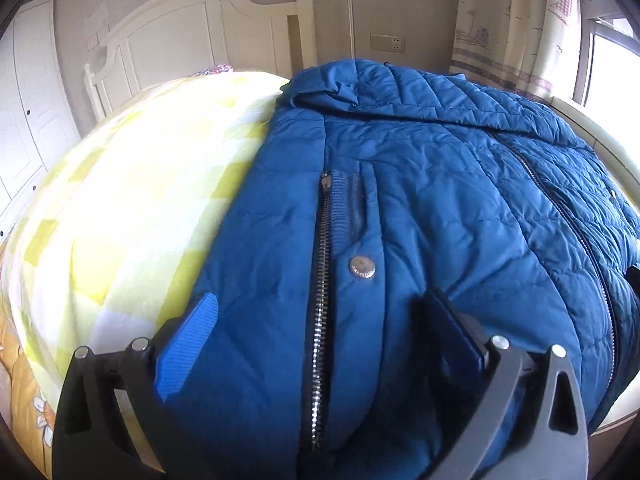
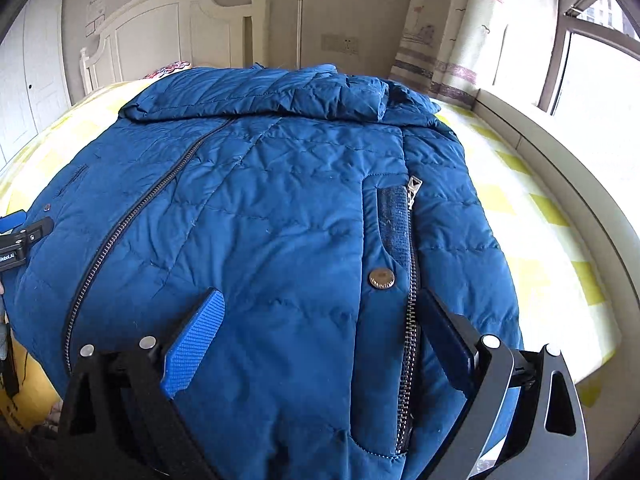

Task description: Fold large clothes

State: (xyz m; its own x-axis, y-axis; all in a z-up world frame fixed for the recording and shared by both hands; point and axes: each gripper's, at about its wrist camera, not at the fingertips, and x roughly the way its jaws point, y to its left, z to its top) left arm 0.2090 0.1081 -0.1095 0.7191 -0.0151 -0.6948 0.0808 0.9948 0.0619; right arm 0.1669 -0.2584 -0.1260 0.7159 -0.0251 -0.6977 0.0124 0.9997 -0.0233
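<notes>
A large blue quilted jacket (image 1: 420,200) lies front up on the bed, hood at the far end, main zipper closed. My left gripper (image 1: 320,312) is open, its blue-padded fingers (image 1: 188,344) straddling the jacket's near left part by a side zipper and a snap button (image 1: 362,267). My right gripper (image 2: 320,312) is open over the jacket (image 2: 260,208) at its near right part, fingers (image 2: 192,348) either side of a snap button (image 2: 381,279) and a zipper. The left gripper also shows at the left edge of the right wrist view (image 2: 16,236).
The bed has a yellow and white checked cover (image 1: 132,200). A white headboard (image 1: 208,36) stands at the far end. A window sill (image 2: 560,168), curtains (image 2: 452,28) and a window are on the right. White wardrobe doors (image 1: 28,92) are on the left.
</notes>
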